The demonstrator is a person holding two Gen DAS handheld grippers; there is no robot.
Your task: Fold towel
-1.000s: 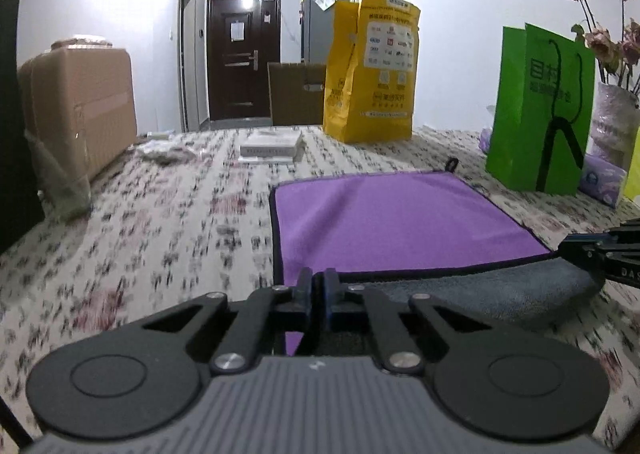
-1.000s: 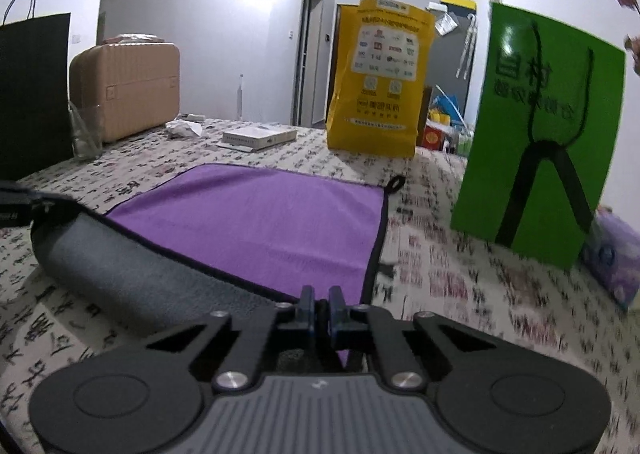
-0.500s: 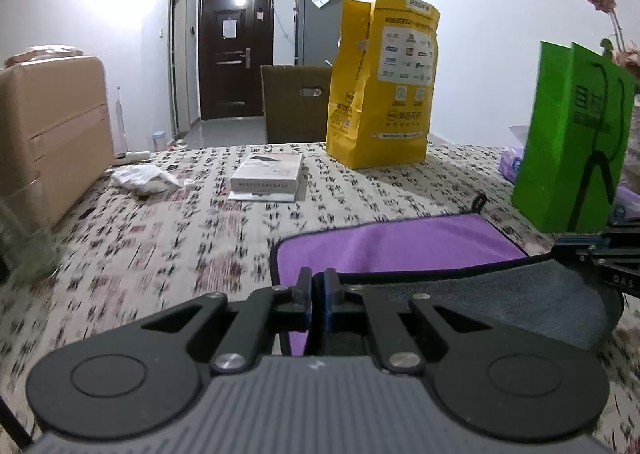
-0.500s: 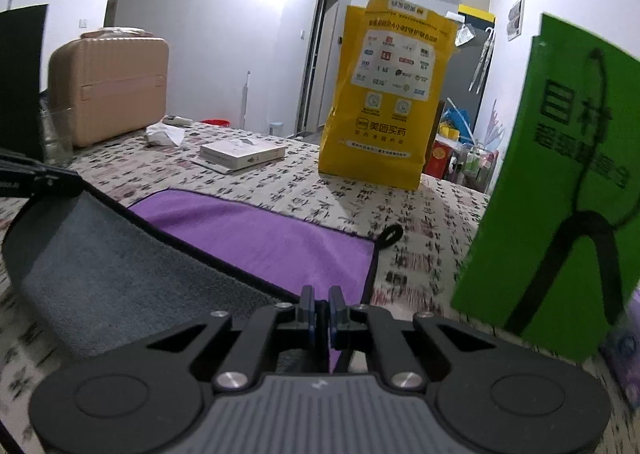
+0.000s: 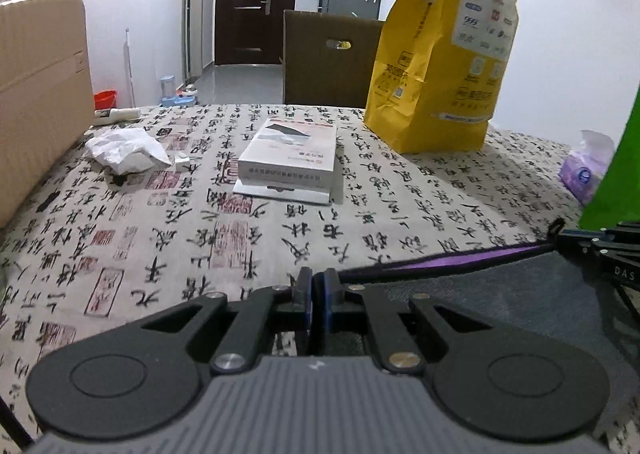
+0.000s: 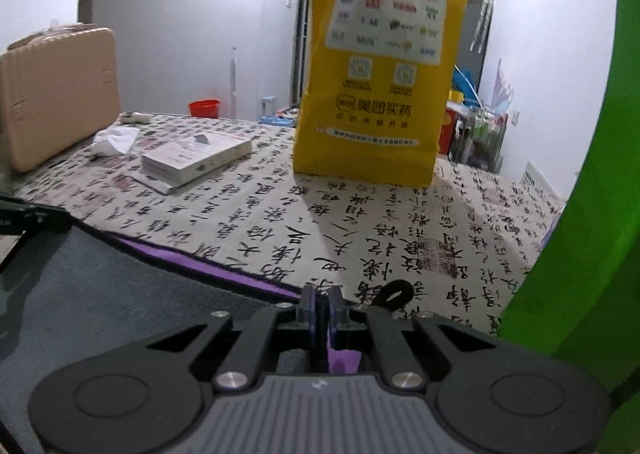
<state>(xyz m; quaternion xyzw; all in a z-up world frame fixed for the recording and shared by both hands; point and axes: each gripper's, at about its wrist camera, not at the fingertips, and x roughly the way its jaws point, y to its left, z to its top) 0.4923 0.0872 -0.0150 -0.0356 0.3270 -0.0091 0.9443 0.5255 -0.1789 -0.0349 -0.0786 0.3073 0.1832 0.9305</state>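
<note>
Left gripper (image 5: 317,286) at 6 o'clock, jaws pinched on the near-left corner of the purple microfibre towel with grey underside (image 5: 500,286); grey side up, spanning toward 3 o'clock. White flat box (image 5: 290,152) at 12, yellow paper bag (image 5: 444,54) at 1. Right gripper (image 6: 321,300) likewise clamps the towel's right corner beside its black hanging loop (image 6: 394,294).

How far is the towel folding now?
Done: the towel's grey side already covers almost all the purple face; only a thin purple strip shows. In hand: left gripper and right gripper are both shut on its corners. Left: release, then any further fold.
</note>
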